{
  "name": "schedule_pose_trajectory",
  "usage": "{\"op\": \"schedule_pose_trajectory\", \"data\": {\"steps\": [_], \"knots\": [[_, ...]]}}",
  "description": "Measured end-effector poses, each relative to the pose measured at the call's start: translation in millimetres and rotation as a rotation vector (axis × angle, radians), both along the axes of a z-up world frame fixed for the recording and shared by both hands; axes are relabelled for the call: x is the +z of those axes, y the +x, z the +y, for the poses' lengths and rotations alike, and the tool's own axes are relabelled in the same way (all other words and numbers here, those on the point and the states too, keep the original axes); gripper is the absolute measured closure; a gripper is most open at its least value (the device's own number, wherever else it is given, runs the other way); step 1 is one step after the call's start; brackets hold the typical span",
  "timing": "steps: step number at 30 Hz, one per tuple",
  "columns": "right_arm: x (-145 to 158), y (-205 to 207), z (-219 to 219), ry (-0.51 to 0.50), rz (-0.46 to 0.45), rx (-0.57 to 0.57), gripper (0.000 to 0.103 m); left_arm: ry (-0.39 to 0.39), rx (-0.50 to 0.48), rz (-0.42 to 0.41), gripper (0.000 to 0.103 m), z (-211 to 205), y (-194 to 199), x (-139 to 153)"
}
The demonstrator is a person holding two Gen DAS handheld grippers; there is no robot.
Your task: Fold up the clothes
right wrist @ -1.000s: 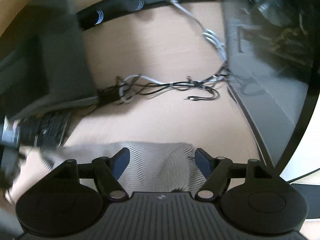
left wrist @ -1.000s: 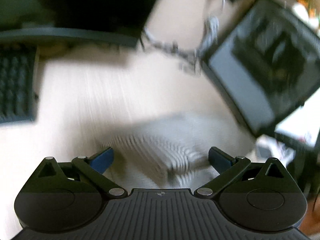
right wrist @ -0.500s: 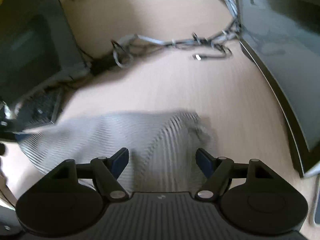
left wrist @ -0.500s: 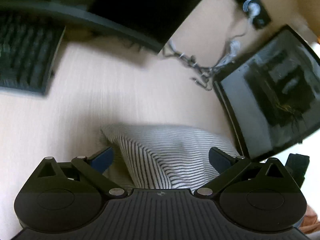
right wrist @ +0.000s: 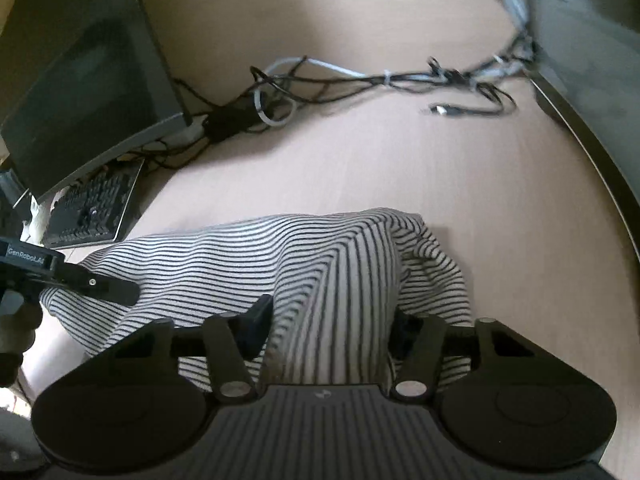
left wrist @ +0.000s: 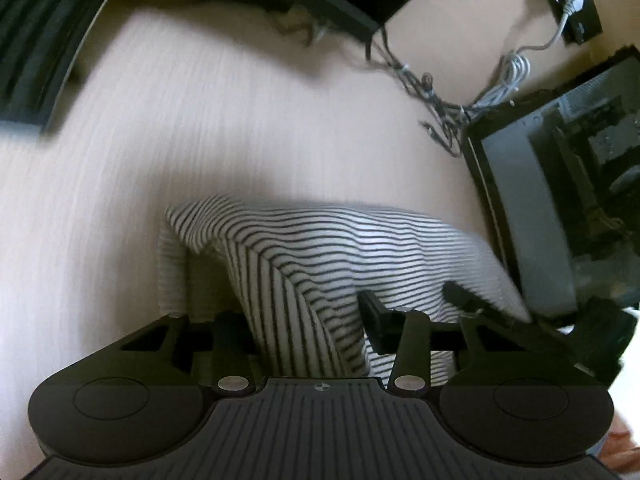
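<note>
Pale wooden desk [left wrist: 200, 128], monitors and cables [right wrist: 360, 80] behind the striped shirt [left wrist: 360, 248] lying mid-desk. Left gripper [left wrist: 308, 320] and right gripper [right wrist: 332, 320] are closing on raised folds. Soft, light, limp; probably best gripped at bunched edges.

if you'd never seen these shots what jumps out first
The black-and-white striped garment, bunched on the pale wooden desk, with fabric between the fingers of both the left gripper and right gripper, whose jaws are closing. Behind it, tangled cables run between dark monitors.
</note>
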State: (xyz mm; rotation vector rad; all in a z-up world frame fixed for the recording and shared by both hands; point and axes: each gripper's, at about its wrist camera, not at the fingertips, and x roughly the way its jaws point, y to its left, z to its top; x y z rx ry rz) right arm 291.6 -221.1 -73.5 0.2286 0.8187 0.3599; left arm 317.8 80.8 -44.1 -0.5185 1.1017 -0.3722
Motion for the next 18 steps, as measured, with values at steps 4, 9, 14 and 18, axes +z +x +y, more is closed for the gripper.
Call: {"op": "schedule_pose_trajectory", "data": {"steps": [4,9,14,18], "knots": [[21.1,41.1,-6.1,0.039,-0.063,-0.042,0.073,0.037,0.005,-0.109,0.067,-0.4,28.9,24.9],[57.5,22.3,-11.4,0.038,-0.159,-0.003,0.074,0.014,-0.059,-0.202,0.067,-4.0,7.2,51.1],[50.2,-8.7,-12.6,0.017,-0.098,0.005,0.074,0.017,-0.121,-0.159,0.066,0.9,-24.2,34.1],[22.5,-21.4,-5.5,-0.051,-0.042,-0.008,0.074,0.038,-0.142,-0.105,0.062,-1.3,-34.2,8.8]]}}
